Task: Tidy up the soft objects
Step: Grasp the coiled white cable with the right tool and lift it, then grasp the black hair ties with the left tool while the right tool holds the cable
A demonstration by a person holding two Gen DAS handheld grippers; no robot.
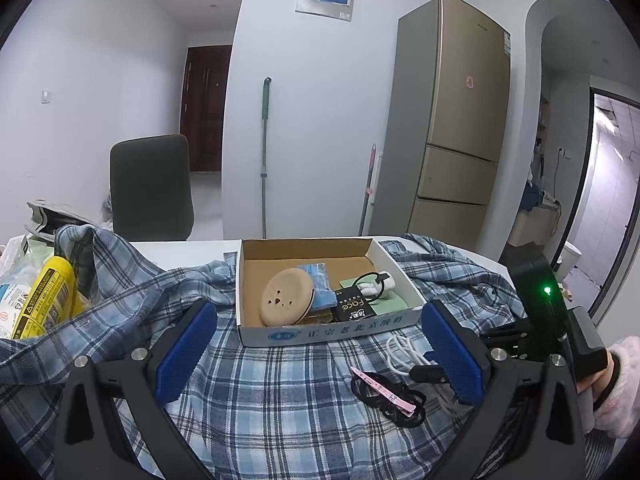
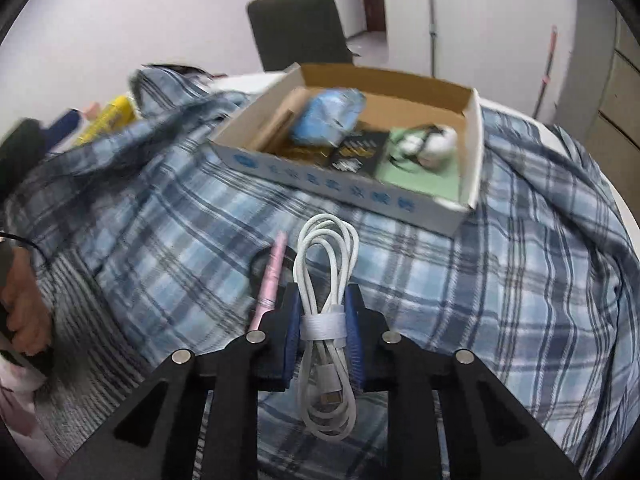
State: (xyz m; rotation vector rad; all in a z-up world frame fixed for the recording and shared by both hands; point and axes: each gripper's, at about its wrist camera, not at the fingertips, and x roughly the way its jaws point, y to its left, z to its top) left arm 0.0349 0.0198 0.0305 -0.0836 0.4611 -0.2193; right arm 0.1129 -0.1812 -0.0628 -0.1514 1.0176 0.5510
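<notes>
A coiled white cable (image 2: 325, 280) bound with a white strap sits between the blue pads of my right gripper (image 2: 322, 306), which is shut on it just above the plaid cloth (image 2: 500, 300). The same white cable (image 1: 402, 350) shows in the left wrist view, partly behind the right gripper (image 1: 436, 372). A pink hair clip (image 2: 270, 280) lies on black hair ties (image 1: 384, 398) beside the cable. My left gripper (image 1: 316, 354) stands open over the cloth, nothing between its fingers. Ahead sits an open cardboard box (image 1: 320, 334) holding a tan round pad (image 1: 286, 296), a blue packet (image 2: 328, 116), a black packet (image 1: 354, 307) and a green pad (image 2: 420, 176).
A yellow bottle (image 1: 44, 296) and plastic bags lie at the left on the cloth. A dark chair (image 1: 152, 188) stands behind the white table (image 1: 188, 254). A mop handle and a gold fridge (image 1: 452, 120) stand against the far wall. A hand in a pink sleeve (image 1: 616, 388) holds the right gripper.
</notes>
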